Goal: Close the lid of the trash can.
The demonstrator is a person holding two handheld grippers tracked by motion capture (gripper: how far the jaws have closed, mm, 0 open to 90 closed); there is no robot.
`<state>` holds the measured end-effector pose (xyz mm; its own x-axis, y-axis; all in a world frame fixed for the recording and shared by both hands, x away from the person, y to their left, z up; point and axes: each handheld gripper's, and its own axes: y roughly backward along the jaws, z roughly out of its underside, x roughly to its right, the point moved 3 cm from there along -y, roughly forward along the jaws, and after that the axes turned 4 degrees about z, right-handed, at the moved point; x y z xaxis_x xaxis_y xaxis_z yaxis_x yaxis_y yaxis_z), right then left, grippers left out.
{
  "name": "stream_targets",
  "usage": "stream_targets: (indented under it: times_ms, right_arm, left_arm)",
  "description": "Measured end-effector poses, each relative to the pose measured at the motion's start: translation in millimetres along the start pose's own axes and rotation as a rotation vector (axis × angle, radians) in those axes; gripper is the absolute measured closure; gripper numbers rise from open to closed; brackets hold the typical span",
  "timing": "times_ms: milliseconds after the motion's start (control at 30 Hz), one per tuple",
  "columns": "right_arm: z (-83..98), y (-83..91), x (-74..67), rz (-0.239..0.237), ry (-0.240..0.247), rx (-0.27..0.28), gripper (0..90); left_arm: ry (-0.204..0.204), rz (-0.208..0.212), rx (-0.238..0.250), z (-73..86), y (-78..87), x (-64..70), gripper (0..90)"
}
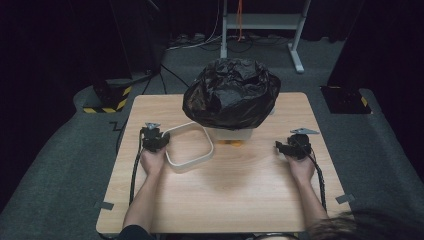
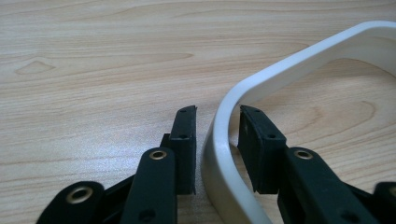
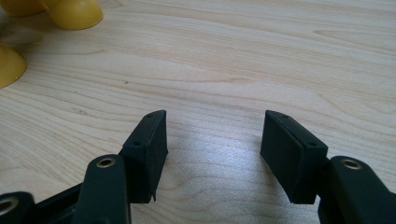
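Dark floor surrounds the light wooden surface (image 1: 225,200), where a white rounded frame (image 1: 189,145) lies left of centre, in front of a crumpled black bag (image 1: 231,92) heaped over a pale box at the far middle. At the frame's left edge the left tool (image 2: 217,123) straddles the rim (image 2: 219,140) — one jaw inside, one outside, not quite pressing. Well apart at the right, the right tool (image 3: 212,135) rests with its jaws spread, nothing between them.

No text, label, brand or number can be read on anything here
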<state>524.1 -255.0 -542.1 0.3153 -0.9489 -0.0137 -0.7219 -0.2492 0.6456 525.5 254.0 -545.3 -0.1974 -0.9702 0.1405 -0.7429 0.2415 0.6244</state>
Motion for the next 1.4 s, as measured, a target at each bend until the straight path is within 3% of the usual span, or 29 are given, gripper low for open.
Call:
stream_targets:
  times_ms: [133,233,933,1067,1400]
  right_arm:
    - [0.0,-0.8,-4.4,0.034,0.044,-0.006,41.3]
    - [0.2,-0.8,-6.4,0.043,0.059,-0.010,41.4]
    - [0.3,-1.2,-6.1,0.048,0.067,-0.013,36.9]
    - [0.2,-1.3,-6.0,0.047,0.069,-0.013,36.0]
    - [0.7,-0.9,-6.4,0.042,0.072,-0.014,35.1]
  left_arm:
    - [0.023,-0.006,0.002,0.0,0.3,-2.7,71.7]
    - [0.013,-0.017,-0.002,0.1,0.2,-1.4,74.9]
    - [-0.002,0.004,-0.027,1.4,3.9,1.3,78.2]
    - [-0.021,-0.003,-0.032,3.1,6.2,4.3,78.5]
    - [-0.006,0.023,-0.015,-0.1,14.3,6.3,78.6]
